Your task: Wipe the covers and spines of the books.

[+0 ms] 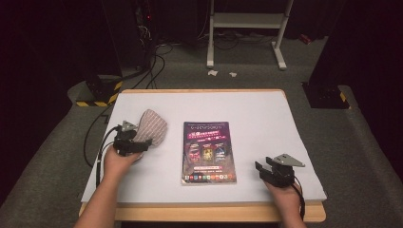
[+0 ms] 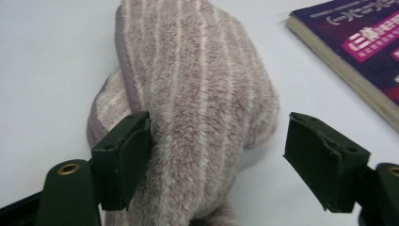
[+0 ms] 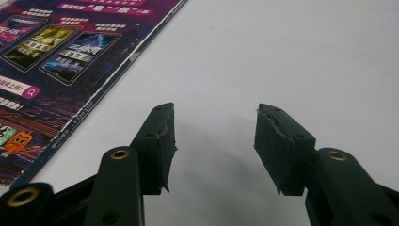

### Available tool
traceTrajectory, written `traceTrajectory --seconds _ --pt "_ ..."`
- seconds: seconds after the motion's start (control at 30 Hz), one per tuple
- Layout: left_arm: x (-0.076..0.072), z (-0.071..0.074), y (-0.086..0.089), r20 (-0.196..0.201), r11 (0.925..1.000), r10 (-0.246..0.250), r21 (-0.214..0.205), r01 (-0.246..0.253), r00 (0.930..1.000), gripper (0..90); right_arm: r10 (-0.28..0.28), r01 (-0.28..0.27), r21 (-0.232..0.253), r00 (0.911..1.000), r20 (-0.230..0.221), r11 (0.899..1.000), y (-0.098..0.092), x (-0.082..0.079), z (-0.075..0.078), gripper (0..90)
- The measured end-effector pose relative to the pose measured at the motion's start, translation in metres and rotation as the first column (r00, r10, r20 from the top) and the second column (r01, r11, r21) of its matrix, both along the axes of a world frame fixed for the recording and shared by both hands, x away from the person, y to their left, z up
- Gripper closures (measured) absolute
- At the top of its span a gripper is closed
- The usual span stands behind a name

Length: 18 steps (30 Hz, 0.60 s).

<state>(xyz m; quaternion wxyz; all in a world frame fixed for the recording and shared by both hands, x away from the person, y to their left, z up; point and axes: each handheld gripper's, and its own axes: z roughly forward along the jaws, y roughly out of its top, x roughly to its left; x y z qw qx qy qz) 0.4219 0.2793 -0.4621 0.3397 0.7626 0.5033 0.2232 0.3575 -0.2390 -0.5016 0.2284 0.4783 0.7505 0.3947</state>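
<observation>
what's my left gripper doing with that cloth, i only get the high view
Observer: The left gripper has its jaws open around the striped cloth. One pad is against the cloth and the other stands clear of it.
Operator: and is the right one holding anything
Observer: No. The right gripper is open over the bare white table with nothing between its jaws. The book lies off to one side.
</observation>
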Motion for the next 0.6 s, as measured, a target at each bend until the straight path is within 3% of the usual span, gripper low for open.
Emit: traceTrajectory --seconds 0.3,0.6 --pt "-0.016 0.013 -0.004 0.024 0.9998 -0.009 -0.017 0.009 0.9997 23.7 -0.001 0.001 0.000 1.0000 0.000 1.000 0.000 0.000 0.000 48.3" --pt "-0.036 0.015 -0.003 0.037 0.9982 -0.028 -0.051 0.030 0.9989 25.9 0.002 -0.002 -0.004 1.0000 0.001 1.000 0.001 0.000 0.000 48.4"
